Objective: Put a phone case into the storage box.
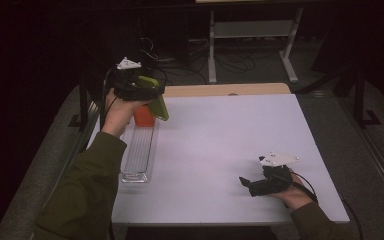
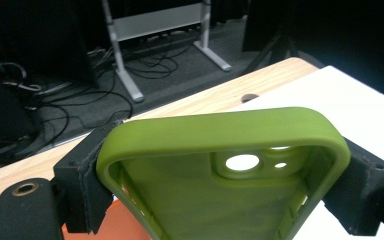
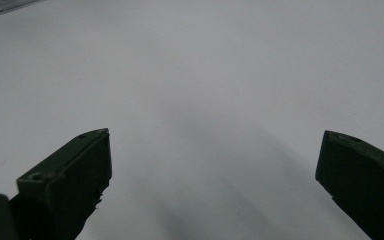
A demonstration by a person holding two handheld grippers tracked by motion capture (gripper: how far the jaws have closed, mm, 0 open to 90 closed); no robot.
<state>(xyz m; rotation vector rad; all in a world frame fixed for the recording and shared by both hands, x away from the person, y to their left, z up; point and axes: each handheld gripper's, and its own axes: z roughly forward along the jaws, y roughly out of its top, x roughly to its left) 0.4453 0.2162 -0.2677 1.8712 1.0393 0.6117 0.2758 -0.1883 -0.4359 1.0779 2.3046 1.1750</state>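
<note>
A green phone case (image 1: 156,98) hangs in the air over the table's far left, with my left gripper (image 1: 145,92) shut on it. In the left gripper view the green phone case (image 2: 220,175) sits between the two black jaws, its camera cutout facing me. An orange thing (image 1: 144,116) stands below it at the far end of a clear tray (image 1: 137,150); part of the orange thing (image 2: 120,225) peeks under the case. My right gripper (image 1: 246,183) rests low near the table's front right, open, with nothing between its fingers (image 3: 75,180) but bare white tabletop.
The white tabletop (image 1: 220,145) spreads between both hands. A wooden strip (image 1: 225,90) runs along its far edge. Beyond it stand a white metal frame (image 1: 252,30) and tangled cables (image 1: 230,62) on the floor.
</note>
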